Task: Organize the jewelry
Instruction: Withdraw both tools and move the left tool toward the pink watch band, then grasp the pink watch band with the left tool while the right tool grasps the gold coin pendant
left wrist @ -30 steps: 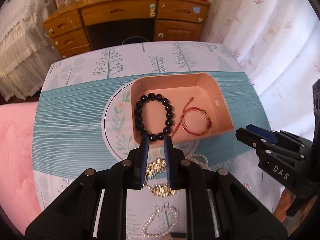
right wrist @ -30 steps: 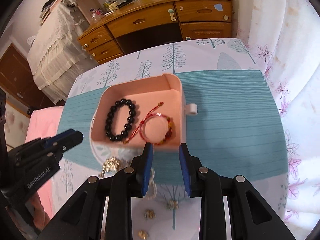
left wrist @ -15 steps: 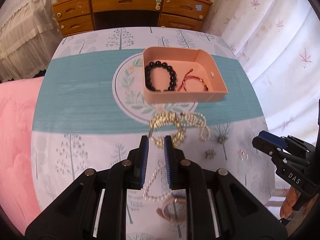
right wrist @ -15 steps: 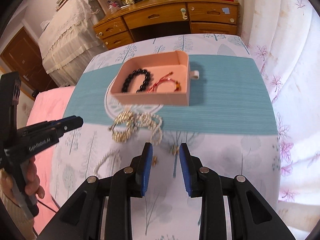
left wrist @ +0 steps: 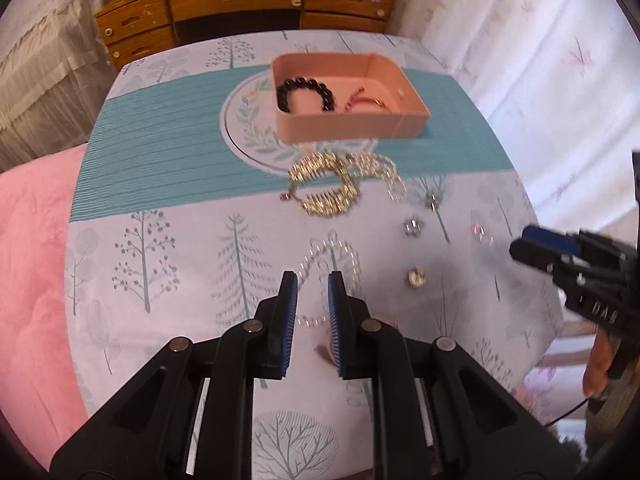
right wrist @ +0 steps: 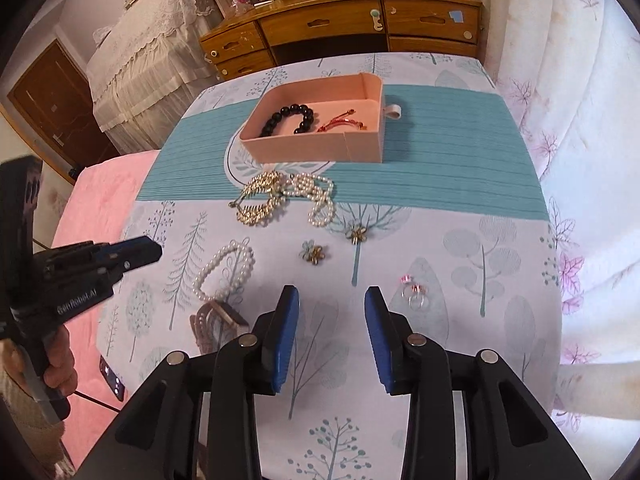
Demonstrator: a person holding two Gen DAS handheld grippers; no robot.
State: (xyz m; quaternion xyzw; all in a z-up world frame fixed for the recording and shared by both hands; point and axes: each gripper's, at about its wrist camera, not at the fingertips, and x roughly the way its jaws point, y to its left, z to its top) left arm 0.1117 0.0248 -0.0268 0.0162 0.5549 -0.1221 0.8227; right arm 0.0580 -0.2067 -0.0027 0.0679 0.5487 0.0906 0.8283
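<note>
Pink box (right wrist: 316,148) beyond loose jewelry on tablecloth (right wrist: 440,264)

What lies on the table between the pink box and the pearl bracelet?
In the right wrist view, a gold chain and a pearl necklace lie tangled between the pink box and the pearl bracelet.

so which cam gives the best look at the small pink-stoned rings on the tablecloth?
Right wrist view: the small pink-stoned rings lie sharp and unoccluded just right of the right gripper, pink stones and loops readable. In the left wrist view the rings are a faint, blurred glint near the picture's right side.
</note>
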